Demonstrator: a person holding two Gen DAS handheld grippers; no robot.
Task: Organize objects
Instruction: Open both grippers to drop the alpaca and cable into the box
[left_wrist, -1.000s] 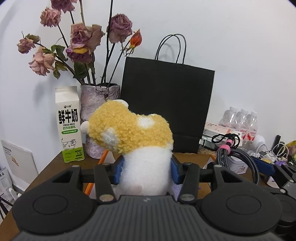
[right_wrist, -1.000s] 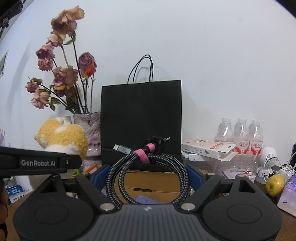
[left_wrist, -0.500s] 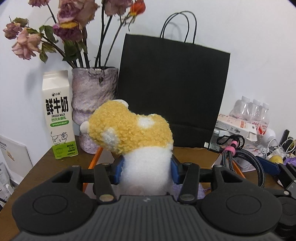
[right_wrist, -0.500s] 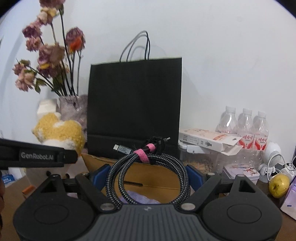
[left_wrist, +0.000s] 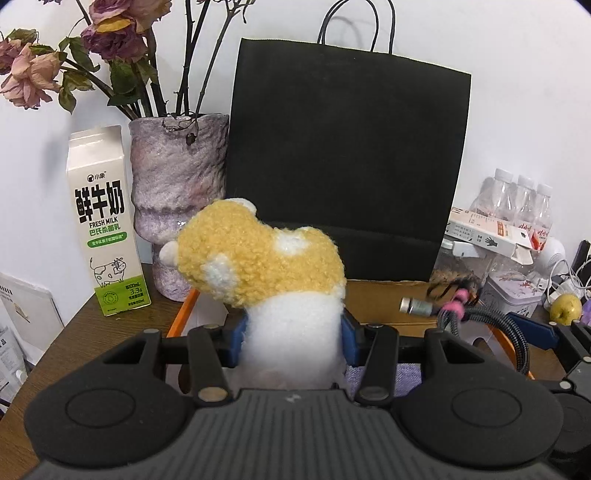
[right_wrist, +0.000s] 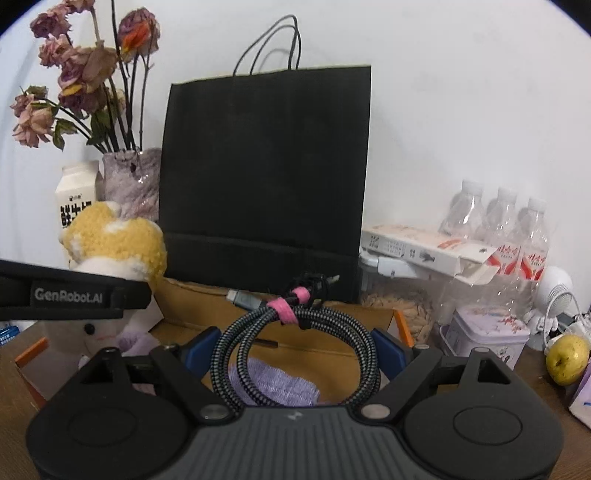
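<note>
Left gripper (left_wrist: 291, 343) clamps plush toy (left_wrist: 258, 266) at 12 o'clock; right gripper (right_wrist: 295, 350) grips coiled cable (right_wrist: 295, 332), cardboard box (right_wrist: 332, 332) beneath

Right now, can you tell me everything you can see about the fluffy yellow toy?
The fluffy toy is a soft plush with curly yellow fleece on top, white patches, small white ears and a white body. The right camera shows a little stitched face low on the white part. It stands upright, squeezed at its white body between the blue pads of the left tongs. It hangs above an open cardboard box, in front of the vase and black bag.
</note>
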